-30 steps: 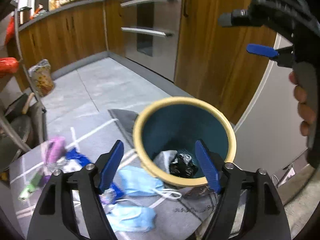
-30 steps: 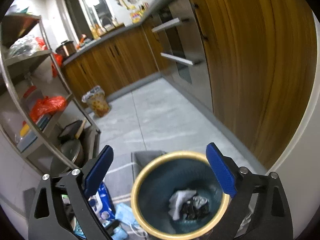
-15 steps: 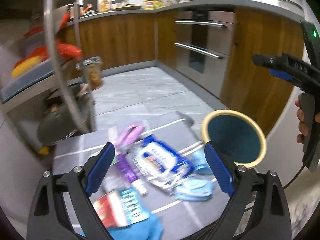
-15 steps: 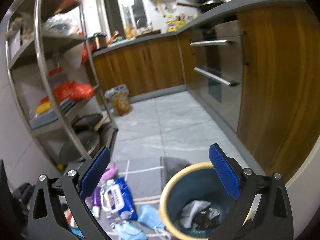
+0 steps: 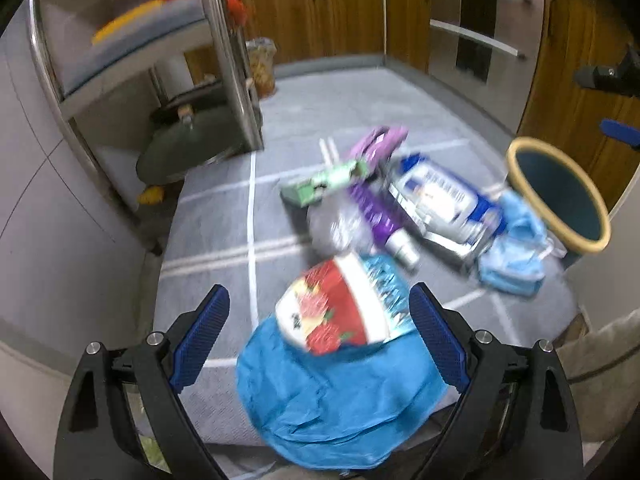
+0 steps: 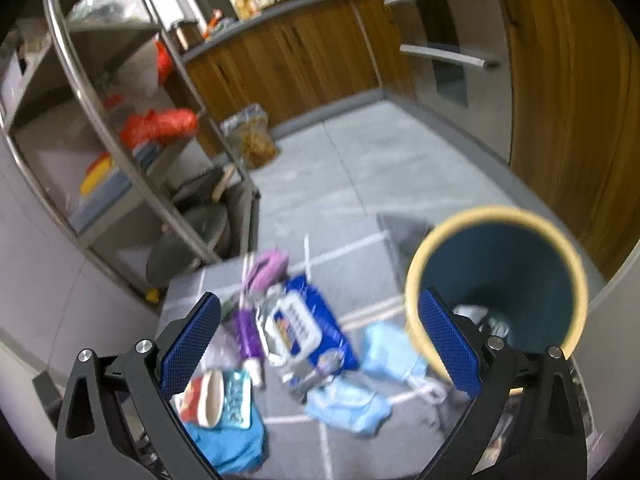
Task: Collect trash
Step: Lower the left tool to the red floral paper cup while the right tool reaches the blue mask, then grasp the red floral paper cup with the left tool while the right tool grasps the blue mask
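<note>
Left wrist view: left tongs (image 5: 318,340) spread wide, jaws just been opening, nothing gripped; red-white wrapper (image 5: 336,304) and blue bag (image 5: 336,408) lie on the grey mat (image 5: 224,216) between them, untouched. Bin (image 5: 560,196) far right.

Right wrist view: right tongs (image 6: 316,344) released, empty, above blue wipes pack (image 6: 308,324) and masks (image 6: 348,404); bin beside right finger.

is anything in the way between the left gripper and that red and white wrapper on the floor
Nothing visible. The open left gripper frames the red and white wrapper, which lies on top of the blue bag, uncovered.
</note>
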